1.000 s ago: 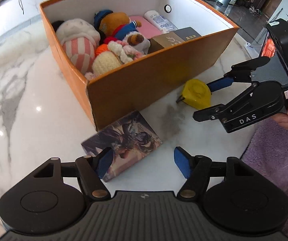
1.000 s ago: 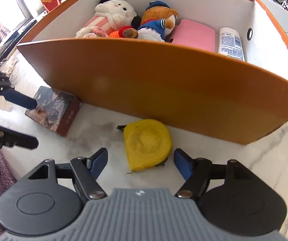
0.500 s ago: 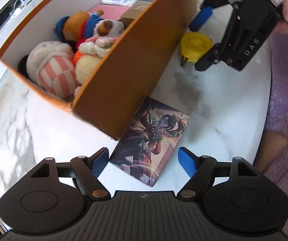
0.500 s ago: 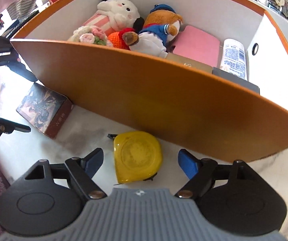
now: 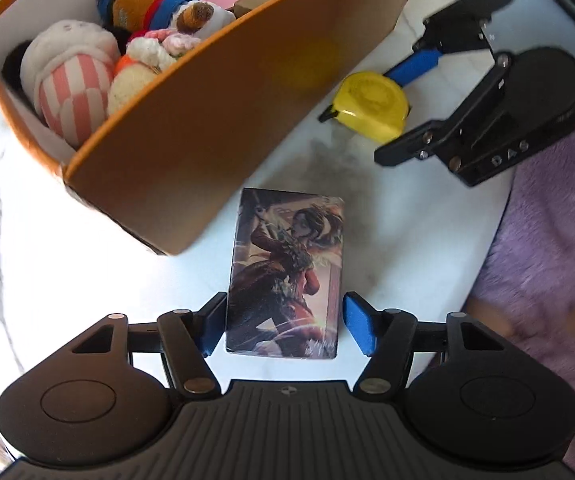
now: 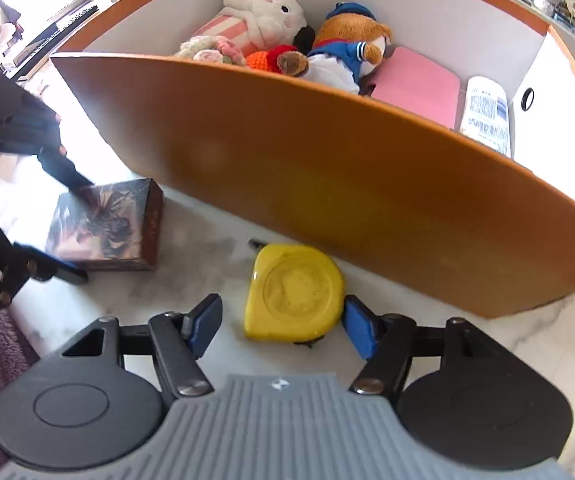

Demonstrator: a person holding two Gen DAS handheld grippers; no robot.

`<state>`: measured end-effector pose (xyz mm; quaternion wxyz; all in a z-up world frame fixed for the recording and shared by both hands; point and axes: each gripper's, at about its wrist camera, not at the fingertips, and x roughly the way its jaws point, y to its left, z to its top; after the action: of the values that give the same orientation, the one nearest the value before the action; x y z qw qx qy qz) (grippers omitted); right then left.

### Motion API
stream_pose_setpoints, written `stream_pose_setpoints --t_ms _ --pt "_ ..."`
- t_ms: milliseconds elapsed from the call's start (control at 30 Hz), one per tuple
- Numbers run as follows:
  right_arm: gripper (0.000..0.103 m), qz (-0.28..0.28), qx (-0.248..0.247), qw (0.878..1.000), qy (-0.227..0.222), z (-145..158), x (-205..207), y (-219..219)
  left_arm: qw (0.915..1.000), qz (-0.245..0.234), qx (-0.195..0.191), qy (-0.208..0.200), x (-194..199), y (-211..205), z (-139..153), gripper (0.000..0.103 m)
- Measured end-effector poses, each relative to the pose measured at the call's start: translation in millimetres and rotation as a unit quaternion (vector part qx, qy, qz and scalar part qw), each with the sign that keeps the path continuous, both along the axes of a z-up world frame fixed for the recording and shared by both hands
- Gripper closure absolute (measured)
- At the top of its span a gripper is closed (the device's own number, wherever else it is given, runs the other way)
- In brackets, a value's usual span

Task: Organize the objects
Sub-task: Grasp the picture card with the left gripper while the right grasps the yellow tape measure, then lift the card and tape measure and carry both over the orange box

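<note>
White marble tabletop with grey veining fills both views. Left wrist view, near to far: the left gripper points steeply down at lower centre, its jaws closing around the near end of a picture box that lies flat on the marble; the blue pads stand just beside the box's long edges, and firm contact cannot be confirmed. A purple fleece sleeve occupies the right edge. Beyond the picture box, at centre left, stands an orange cardboard box, its near corner close to the picture box. At upper right lies a yellow tape measure, flanked by the black fingers of the right gripper.

Right wrist view, near to far: the right gripper sits at lower centre, jaws closing on either side of the tape measure, which rests flat on the marble just in front of the orange box wall. The right pad is at the tape measure's edge; a gap shows at the left pad. At middle left, the picture box lies between the black fingers of the left gripper. Inside the orange box, at upper centre, lie a white plush rabbit, a brown plush in a blue sailor suit, a pink case and a white printed tube.
</note>
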<state>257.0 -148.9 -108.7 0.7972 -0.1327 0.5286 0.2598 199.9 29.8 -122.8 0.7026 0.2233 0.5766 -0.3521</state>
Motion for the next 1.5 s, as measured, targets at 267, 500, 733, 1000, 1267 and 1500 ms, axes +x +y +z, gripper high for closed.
stream_pose_setpoints --t_ms 267,500,733,1000,1267,1500 --pt "0.035 -0.037 0.022 0.999 0.005 2.3 22.3 -10.7 0.9945 0.097 -0.023 -0.032 -11.4 -3.7 2.3 0.029" --pt "0.046 -0.046 0.014 0.999 0.003 -0.7 29.5 -14.3 0.9900 0.132 -0.016 -0.046 -24.8 -3.5 0.9 0.033" --pt "0.047 -0.065 0.040 0.997 0.019 5.5 33.8 -31.4 0.9796 0.191 -0.053 -0.029 -37.2 9.0 5.9 0.034" --pt "0.047 -0.070 0.068 0.995 -0.009 51.7 -22.2 -27.4 0.9669 0.220 -0.125 -0.032 -52.0 10.1 52.4 0.035" --pt "0.047 -0.089 0.094 0.989 -0.077 121.1 -22.2 -55.8 0.9518 0.237 -0.189 -0.045 -18.7 -11.3 115.5 0.035" --pt "0.047 -0.113 0.076 0.985 -0.106 131.0 23.7 -55.8 0.9414 0.256 -0.205 -0.079 30.1 -34.6 124.3 0.035"
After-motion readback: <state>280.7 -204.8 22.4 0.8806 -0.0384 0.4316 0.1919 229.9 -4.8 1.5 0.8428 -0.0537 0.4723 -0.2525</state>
